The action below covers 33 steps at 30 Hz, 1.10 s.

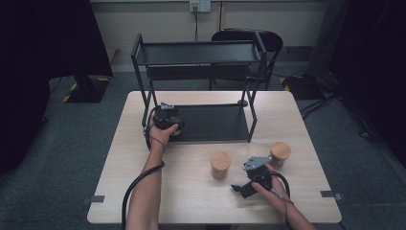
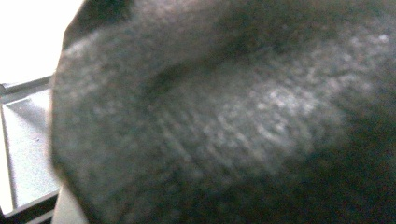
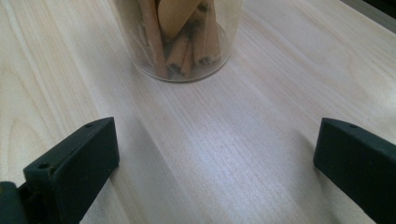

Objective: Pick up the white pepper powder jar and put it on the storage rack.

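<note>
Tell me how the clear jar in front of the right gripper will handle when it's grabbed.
The jar looks like smooth clear glass or plastic, so probably slippery and possibly breakable. Its contents look like loose sticks, so likely light. It stands on a flat round base; a high push might tip it. The right gripper is open.

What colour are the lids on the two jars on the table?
Light tan, wood-like, on both the nearer glass jar and the farther glass jar; clearest in the high view.
</note>
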Motion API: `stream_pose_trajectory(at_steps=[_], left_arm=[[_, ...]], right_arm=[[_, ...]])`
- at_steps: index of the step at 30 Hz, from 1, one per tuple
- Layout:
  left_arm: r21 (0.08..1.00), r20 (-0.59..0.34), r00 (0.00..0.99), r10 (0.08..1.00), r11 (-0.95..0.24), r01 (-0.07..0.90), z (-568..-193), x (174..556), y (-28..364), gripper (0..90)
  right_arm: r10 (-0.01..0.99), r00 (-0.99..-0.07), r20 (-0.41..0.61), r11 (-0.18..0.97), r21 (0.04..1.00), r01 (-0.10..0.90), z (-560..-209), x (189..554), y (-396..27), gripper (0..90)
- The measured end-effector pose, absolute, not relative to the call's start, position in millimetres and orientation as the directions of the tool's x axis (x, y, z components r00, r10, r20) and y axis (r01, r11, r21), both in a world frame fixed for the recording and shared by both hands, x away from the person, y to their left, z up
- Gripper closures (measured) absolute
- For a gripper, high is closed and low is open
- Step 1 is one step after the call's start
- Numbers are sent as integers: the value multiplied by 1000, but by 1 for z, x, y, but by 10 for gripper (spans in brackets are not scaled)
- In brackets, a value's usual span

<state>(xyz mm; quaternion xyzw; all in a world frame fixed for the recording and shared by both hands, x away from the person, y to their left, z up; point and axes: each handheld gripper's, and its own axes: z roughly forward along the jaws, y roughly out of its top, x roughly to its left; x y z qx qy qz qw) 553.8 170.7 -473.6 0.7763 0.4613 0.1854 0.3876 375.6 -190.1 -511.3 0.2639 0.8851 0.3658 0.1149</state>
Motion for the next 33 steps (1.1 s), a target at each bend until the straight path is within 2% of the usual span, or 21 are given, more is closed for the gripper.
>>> stream_pose_trajectory(at_steps=[26,33], left_arm=[[770,-82,495,865,-260,582,-475,555,168,283],[768,-87,480,873,-248,591,-474,552,171,151]], right_arm=[[551,-834,-10,593,708,383,-511,376,-190,0],[551,-834,-10,593,708,383,-511,376,-190,0]])
